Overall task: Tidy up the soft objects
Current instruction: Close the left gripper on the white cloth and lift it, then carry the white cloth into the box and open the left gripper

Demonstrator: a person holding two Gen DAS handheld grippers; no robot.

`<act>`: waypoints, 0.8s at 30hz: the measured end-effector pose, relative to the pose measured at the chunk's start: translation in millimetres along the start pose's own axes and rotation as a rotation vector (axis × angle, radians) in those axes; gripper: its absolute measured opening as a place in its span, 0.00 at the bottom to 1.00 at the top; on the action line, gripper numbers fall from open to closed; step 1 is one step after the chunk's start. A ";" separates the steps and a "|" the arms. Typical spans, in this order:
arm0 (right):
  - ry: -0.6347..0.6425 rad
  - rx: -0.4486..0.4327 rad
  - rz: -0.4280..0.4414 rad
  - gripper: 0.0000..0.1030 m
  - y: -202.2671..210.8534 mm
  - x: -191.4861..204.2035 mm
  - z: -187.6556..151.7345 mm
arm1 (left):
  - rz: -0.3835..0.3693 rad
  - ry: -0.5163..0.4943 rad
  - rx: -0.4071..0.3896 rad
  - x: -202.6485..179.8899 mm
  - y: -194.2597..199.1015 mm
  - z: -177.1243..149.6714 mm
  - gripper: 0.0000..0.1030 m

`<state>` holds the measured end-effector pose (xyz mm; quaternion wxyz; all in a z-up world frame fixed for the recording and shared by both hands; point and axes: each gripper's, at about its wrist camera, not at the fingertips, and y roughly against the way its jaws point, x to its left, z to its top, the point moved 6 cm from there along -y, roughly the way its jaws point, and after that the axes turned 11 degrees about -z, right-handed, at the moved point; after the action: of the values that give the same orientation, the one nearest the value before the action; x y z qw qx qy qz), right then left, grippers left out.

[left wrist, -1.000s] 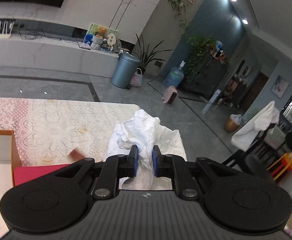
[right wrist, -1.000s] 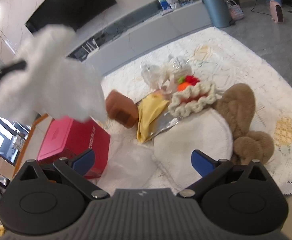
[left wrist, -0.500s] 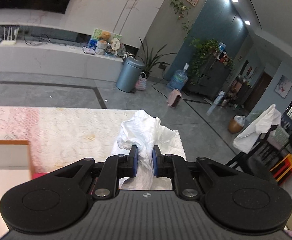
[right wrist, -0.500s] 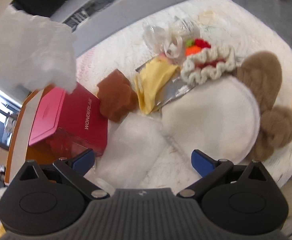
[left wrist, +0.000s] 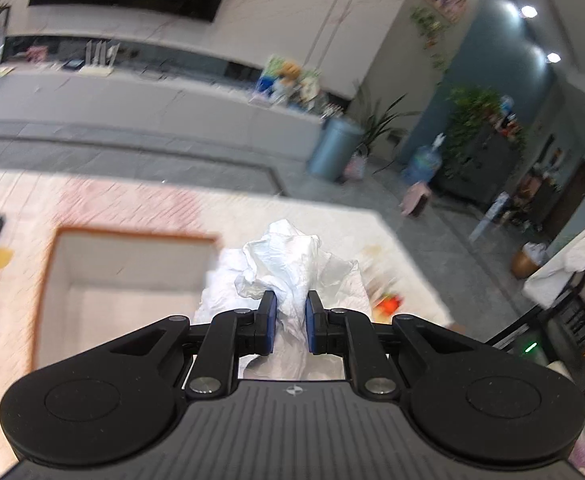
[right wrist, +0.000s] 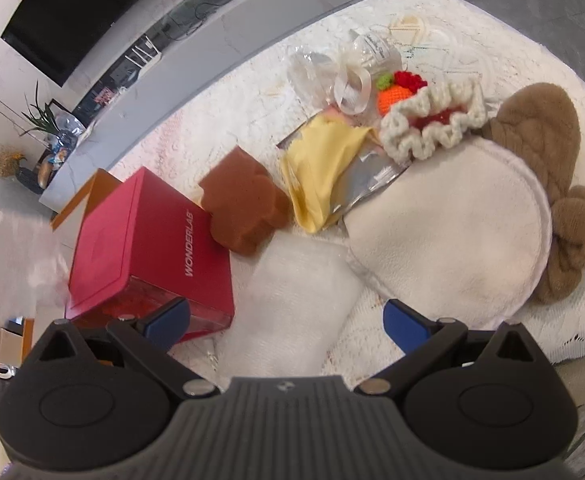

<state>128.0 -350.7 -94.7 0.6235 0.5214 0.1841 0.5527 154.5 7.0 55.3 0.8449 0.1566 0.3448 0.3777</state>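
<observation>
In the left wrist view the left gripper has its jaws clamped on a crumpled white plastic bag, the open orange-rimmed box ahead-left of them; in the right wrist view the right gripper hovers, jaws apart, over a clear bubble-wrap piece.

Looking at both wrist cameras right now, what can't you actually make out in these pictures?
- Left wrist view: motion blur smears the open box; whether anything lies inside cannot be told.
- Left wrist view: the white bag clamped in the left gripper hides the table beyond it.
- Right wrist view: the red box is partly hidden behind a finger of the open right gripper.
- Right wrist view: a white blur at the left edge is cut off, unidentifiable.
</observation>
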 end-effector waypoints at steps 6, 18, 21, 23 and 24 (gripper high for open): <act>0.055 -0.010 -0.030 0.98 -3.8 16.3 -5.5 | 0.157 -0.008 0.113 44.4 -11.2 -28.0 0.16; 0.148 0.004 -0.095 0.98 -19.1 35.1 -15.9 | 0.454 -0.190 0.224 80.5 -8.4 -63.4 0.43; 0.161 0.004 -0.097 0.98 -19.7 36.7 -17.1 | 0.474 -0.236 0.164 71.6 -4.1 -59.9 0.80; 0.164 0.002 -0.103 0.98 -19.7 36.6 -17.5 | 0.486 -0.263 0.134 67.7 -1.3 -55.3 0.82; 0.164 0.000 -0.106 0.98 -19.5 36.1 -17.5 | 0.499 -0.268 0.124 66.5 0.3 -52.1 0.83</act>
<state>135.1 -308.1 -105.6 0.6350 0.4639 0.2618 0.5596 149.6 57.1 -12.5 0.7529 0.3365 0.2033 0.5279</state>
